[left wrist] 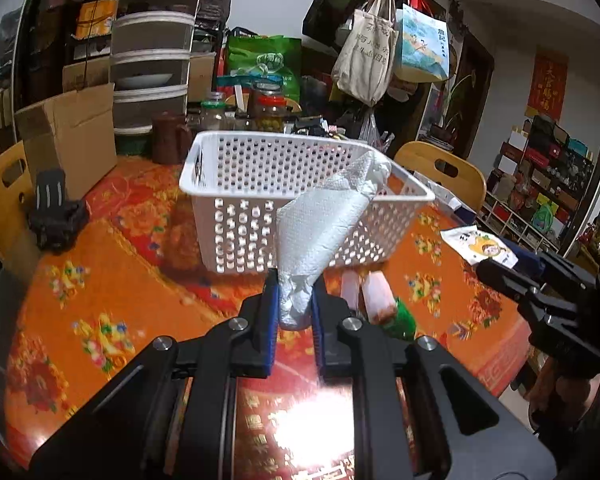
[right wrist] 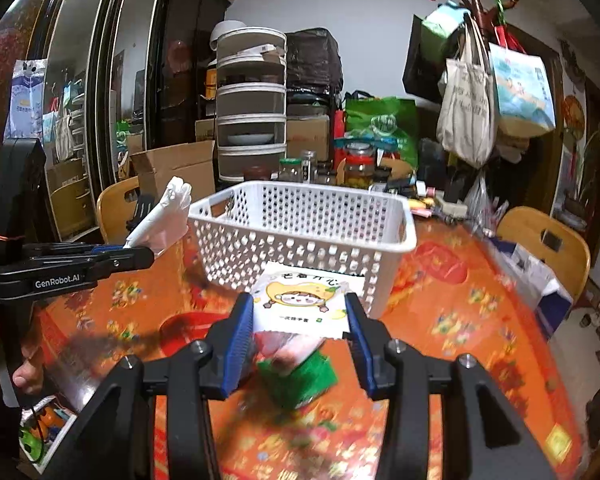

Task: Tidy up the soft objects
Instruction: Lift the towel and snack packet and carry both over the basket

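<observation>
My left gripper (left wrist: 295,300) is shut on a white paper towel (left wrist: 320,220) and holds it up in front of the white perforated basket (left wrist: 260,160); the towel also shows in the right wrist view (right wrist: 168,216). My right gripper (right wrist: 300,320) holds a white cartoon-printed packet (right wrist: 302,304) between its blue pads, above the table in front of the basket (right wrist: 300,224). The packet also shows in the left wrist view (left wrist: 478,248). A green and pink packet (right wrist: 296,376) lies on the table below the right gripper and shows in the left wrist view (left wrist: 388,304).
The table has a red-orange floral cloth (left wrist: 100,280). A cardboard box (left wrist: 68,136), jars (left wrist: 268,112), a dark mug (left wrist: 168,138) and a black holder (left wrist: 56,212) stand behind and left of the basket. Wooden chairs (right wrist: 540,248) ring the table.
</observation>
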Available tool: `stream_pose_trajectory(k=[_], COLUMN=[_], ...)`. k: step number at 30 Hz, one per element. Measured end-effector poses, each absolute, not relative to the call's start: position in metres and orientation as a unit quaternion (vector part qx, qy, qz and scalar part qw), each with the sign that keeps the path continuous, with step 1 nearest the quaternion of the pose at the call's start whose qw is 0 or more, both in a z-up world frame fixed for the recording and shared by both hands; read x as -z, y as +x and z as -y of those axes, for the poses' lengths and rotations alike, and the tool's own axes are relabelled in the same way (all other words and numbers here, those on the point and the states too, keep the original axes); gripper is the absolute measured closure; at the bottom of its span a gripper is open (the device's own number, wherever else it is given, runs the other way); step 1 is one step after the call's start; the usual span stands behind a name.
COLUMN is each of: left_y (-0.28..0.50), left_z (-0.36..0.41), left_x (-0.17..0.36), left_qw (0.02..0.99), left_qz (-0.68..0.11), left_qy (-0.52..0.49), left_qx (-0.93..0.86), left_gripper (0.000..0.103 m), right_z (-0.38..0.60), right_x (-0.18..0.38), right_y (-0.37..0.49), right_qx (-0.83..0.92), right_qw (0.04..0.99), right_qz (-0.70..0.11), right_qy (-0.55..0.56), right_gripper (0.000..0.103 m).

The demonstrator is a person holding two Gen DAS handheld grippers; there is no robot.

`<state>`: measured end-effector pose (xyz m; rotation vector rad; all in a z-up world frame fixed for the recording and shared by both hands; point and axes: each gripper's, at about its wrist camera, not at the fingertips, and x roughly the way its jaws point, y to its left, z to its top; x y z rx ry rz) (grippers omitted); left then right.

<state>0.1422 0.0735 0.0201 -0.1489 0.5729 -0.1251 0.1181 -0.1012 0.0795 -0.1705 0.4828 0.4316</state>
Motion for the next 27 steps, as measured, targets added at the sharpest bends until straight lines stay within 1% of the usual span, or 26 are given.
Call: stream_pose_trajectory(k=[7, 14, 19, 23, 27], left_y=[0.171, 0.222, 0.271, 0.312, 0.344], left_z=[-0.076, -0.078, -0.083, -0.089, -0.088], left_x=[-0.053, -0.084, -0.088, -0.086, -0.077], left_qw=[0.956, 0.951, 0.940, 0.928, 0.919], left_qz=[-0.275, -0.291, -0.326, -0.355, -0.382], left_qy=[-0.070, -0.070, -0.078, -0.092, -0.083], left_qx=[0.074, 0.078, 0.072, 0.061, 0.051], left_gripper=[0.090, 0.090, 0.090, 0.090, 0.090], right_z=[0.096, 0.085, 0.073, 0.065, 0.059], right_x=[-0.112, -0.133, -0.134, -0.124, -0.111], right_y=[0.154, 0.208, 0.251, 0.288, 0.323], right_qx=[-0.216, -0.223, -0.218, -0.210, -0.197], right_qw=[0.945, 0.936, 0.928, 0.919, 0.909], right_qz=[-0.230, -0.257, -0.287, -0.321, -0.357], right_qy=[-0.091, -0.092, -0.097, -0.091, -0.090], right_gripper=[0.058, 0.058, 0.058, 0.058, 0.058])
